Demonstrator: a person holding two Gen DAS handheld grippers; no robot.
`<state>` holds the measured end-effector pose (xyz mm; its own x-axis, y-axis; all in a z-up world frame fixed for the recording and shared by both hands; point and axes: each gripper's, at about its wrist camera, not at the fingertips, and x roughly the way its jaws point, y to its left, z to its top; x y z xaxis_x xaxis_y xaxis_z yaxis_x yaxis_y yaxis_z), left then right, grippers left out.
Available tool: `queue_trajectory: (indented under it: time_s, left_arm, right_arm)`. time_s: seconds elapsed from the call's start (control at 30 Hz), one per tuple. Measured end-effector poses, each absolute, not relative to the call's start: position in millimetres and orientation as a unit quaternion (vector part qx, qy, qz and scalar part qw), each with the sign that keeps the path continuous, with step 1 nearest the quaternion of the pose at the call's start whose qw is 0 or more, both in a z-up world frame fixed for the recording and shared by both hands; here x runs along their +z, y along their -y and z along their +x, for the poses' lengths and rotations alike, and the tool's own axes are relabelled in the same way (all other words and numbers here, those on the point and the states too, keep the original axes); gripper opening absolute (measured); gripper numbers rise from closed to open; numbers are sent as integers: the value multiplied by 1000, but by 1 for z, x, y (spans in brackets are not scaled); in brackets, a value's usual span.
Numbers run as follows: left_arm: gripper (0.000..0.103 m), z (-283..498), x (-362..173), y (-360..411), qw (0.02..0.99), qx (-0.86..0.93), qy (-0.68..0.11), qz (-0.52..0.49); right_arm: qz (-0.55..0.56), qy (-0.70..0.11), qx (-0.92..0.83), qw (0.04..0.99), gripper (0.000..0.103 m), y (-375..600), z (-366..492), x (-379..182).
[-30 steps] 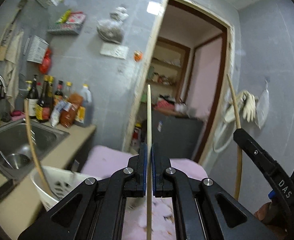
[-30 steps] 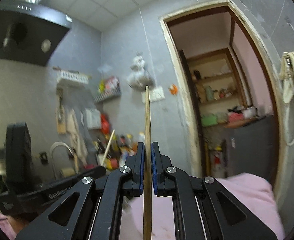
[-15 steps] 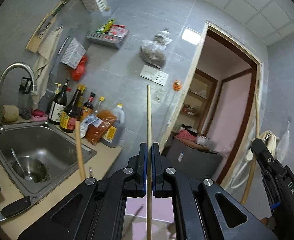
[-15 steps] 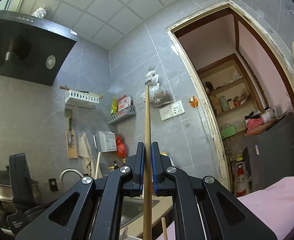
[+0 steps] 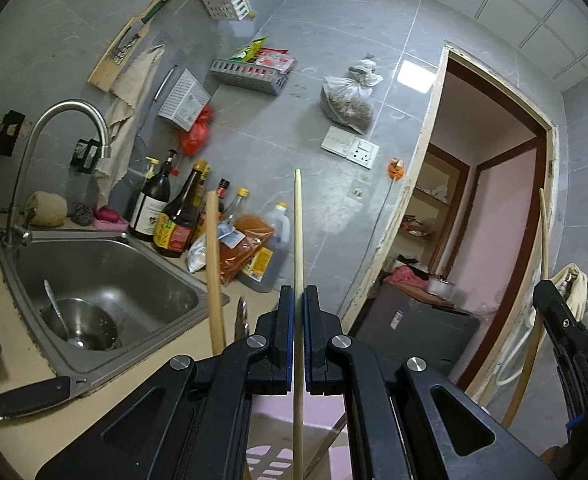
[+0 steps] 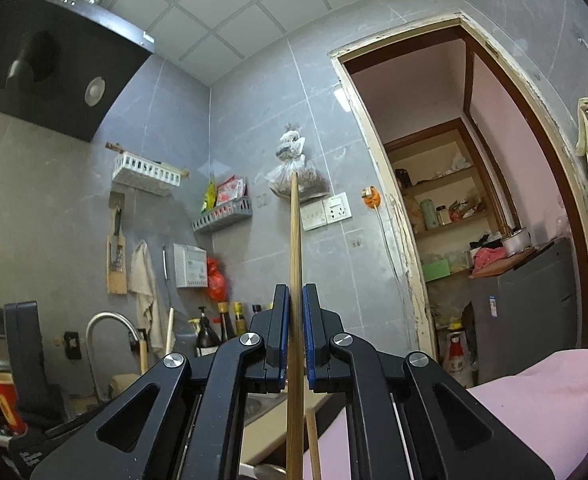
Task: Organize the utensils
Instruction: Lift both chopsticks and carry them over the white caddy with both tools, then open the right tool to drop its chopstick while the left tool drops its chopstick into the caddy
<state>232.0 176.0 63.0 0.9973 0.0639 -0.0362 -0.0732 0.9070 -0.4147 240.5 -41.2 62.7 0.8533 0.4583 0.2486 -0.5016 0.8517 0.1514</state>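
Observation:
In the left wrist view my left gripper (image 5: 298, 300) is shut on a pale wooden chopstick (image 5: 298, 232) that stands upright between the pads. In the right wrist view my right gripper (image 6: 296, 300) is shut on a darker brown chopstick (image 6: 294, 240), also upright. Low in the left wrist view shows the rim of a white slotted basket (image 5: 270, 460). A thick wooden handle (image 5: 214, 272) and a metal utensil tip (image 5: 241, 316) rise in front of it. The right gripper (image 5: 544, 292) with its chopstick (image 5: 542, 232) shows at the right edge there.
A steel sink (image 5: 142, 280) with a bowl and spoon lies left, with a curved faucet (image 5: 54, 120) and sauce bottles (image 5: 178, 216) behind. A black-handled knife (image 5: 30, 398) lies on the counter. A pink cloth (image 6: 534, 400) and a doorway (image 6: 474, 200) are to the right.
Both views have swung from the doorway toward the sink wall. The basket has slid to the bottom of the left view. Both grippers stay shut on their chopsticks.

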Motion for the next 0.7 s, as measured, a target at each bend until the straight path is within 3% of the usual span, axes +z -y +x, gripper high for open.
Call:
queue_trajectory:
  time_s: [0.7]
  left_arm:
    - [3, 229, 42, -148, 984, 4, -96, -152]
  right_arm:
    - [58, 29, 264, 962, 6, 44, 239, 47]
